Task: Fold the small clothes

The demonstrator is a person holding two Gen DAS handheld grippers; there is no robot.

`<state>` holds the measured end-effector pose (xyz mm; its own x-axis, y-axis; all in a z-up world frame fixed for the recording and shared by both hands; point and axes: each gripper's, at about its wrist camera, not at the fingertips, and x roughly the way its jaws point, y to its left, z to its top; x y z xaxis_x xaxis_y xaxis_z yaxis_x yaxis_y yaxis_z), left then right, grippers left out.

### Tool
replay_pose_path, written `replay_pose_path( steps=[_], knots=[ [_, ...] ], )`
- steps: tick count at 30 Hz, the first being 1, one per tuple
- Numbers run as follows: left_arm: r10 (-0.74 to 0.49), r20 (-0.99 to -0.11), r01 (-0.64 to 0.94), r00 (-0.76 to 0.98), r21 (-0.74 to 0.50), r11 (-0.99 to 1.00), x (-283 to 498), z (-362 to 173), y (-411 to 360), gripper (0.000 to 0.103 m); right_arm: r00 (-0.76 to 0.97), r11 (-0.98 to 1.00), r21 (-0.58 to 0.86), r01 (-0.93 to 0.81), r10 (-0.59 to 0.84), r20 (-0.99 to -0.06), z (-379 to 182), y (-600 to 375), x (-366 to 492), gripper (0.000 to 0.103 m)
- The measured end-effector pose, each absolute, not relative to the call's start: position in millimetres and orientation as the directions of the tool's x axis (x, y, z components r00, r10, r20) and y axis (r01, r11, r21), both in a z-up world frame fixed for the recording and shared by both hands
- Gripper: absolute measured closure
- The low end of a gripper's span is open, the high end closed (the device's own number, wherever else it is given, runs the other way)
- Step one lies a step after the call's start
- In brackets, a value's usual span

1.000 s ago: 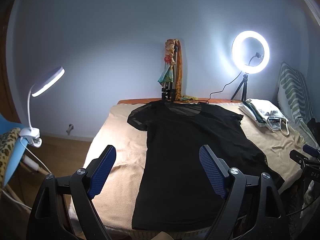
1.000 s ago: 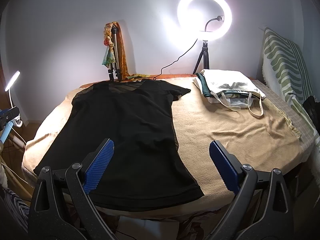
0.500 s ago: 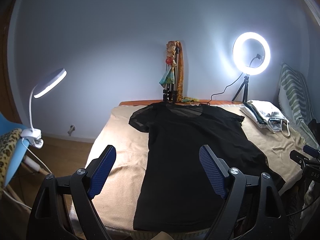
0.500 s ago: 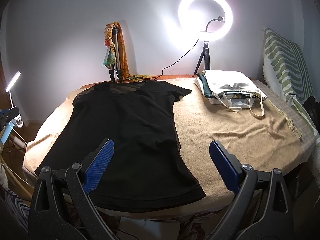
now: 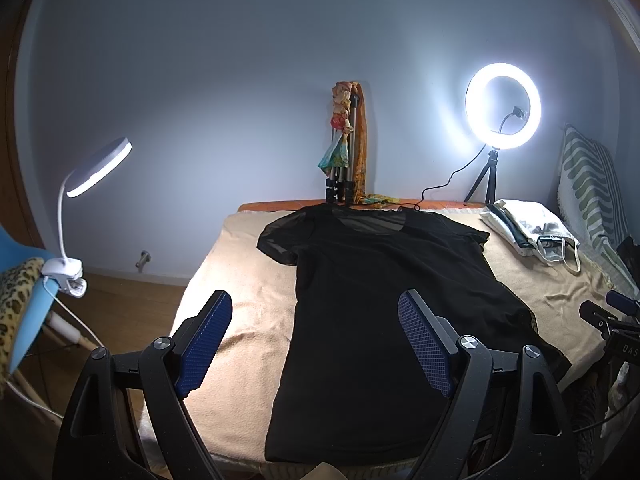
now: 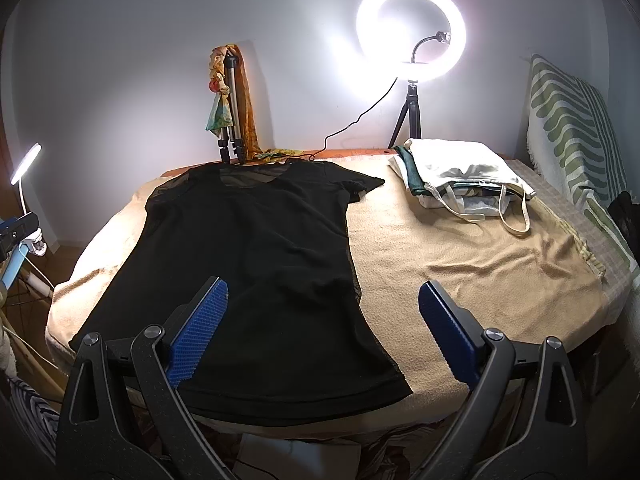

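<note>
Left wrist view: a black T-shirt point(image 5: 384, 300) lies spread flat, neckline toward the far wall, on a bed covered with a tan blanket point(image 5: 240, 280), while the left gripper point(image 5: 316, 340) hovers above the near edge with its blue-padded fingers wide apart and holding nothing. From the right wrist view, the right gripper point(image 6: 322, 332) hangs likewise spread and empty over the shirt's hem point(image 6: 304, 412), which reaches the blanket's near edge. Both short sleeves are laid out to the sides and no crease or fold shows anywhere in the garment, so the folding appears not yet begun; smoothing out looks finished, and every fold is left to make. A stack of pale folded cloth with a tote bag point(image 6: 460, 184) sits well apart at the far right corner, perhaps finished items, though that cannot be told. A ring light point(image 6: 412, 32) and a clip lamp point(image 5: 96, 168) light the scene.
</note>
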<state>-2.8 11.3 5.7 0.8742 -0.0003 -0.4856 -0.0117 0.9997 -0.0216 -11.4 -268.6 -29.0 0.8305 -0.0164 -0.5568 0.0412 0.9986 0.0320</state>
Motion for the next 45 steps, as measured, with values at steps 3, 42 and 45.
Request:
replay_pose_path(
  steps=[3,42,45],
  knots=[
    [0.0,-0.488,-0.012,0.873,-0.021,1.0,-1,6,11,0.018,0.831,0.999,0.032,0.041,-0.016,-0.556,-29,-268,-11,0.005],
    [0.004,-0.543,-0.041,0.839,-0.055,0.998,2,-9,17,0.018,0.85,1.0,0.031,0.0,0.016,-0.526,-2,-258,5,0.005],
    [-0.013,-0.551,-0.033,0.834,-0.073,0.997,0,-20,22,0.018,0.863,0.998,0.023,-0.056,0.06,-0.501,16,-247,12,0.005]
  ],
)
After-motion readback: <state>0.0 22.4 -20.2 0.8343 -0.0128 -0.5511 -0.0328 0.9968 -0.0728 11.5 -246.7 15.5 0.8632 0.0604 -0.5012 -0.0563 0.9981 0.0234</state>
